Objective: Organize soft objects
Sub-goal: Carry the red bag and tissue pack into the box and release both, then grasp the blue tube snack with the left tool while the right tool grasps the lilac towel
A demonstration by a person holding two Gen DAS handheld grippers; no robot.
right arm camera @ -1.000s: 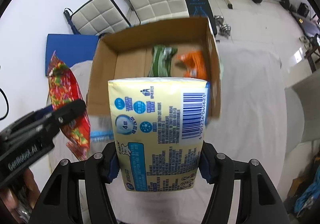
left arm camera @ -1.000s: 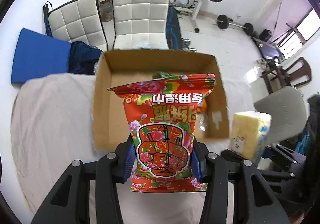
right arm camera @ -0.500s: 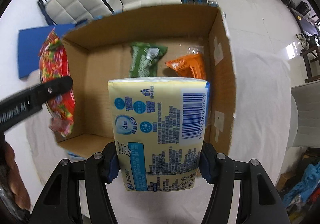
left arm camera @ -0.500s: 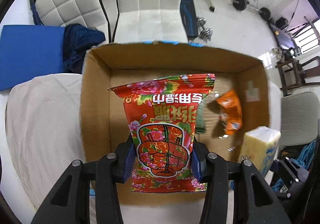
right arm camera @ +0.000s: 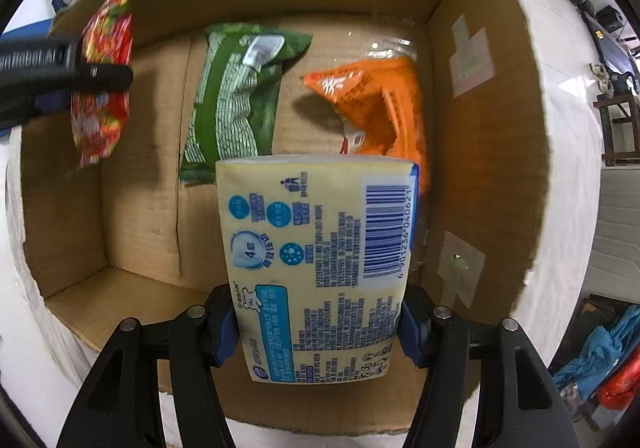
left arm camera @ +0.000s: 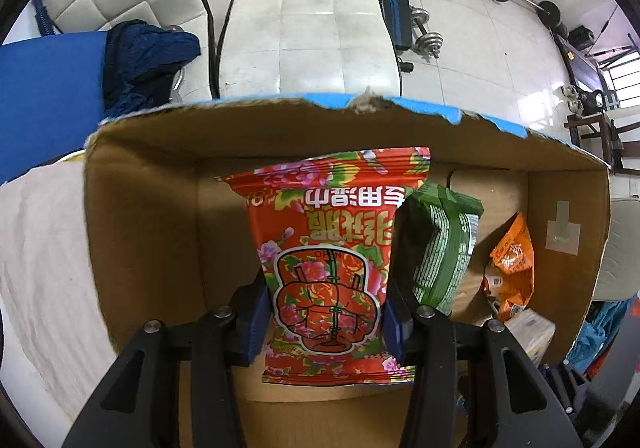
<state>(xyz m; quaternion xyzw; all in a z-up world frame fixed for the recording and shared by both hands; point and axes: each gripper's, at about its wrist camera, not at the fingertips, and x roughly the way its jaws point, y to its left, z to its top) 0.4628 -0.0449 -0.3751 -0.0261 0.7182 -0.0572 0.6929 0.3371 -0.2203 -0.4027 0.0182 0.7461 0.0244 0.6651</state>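
Fingers of our left gripper pinch the red snack bag; our right gripper pinches the tissue pack, cardboard box at twelve o'clock.

1. The cardboard box is plain brown inside, with a torn blue strip along its far rim.
2. The red snack bag, above the box's floor, carries pink and green flowers plus yellow and white lettering.
3. The green packet, on the box's floor, has fine white print and a silver patch.
4. The orange packet, beside it toward the box's right wall, bears white characters.
5. The tissue pack, over the box's near side, is pale yellow with blue text, blue round icons and a blue barcode.
6. The left gripper and right gripper are black with blue pads.
7. Beyond the box's far rim, the chair is white and quilted.
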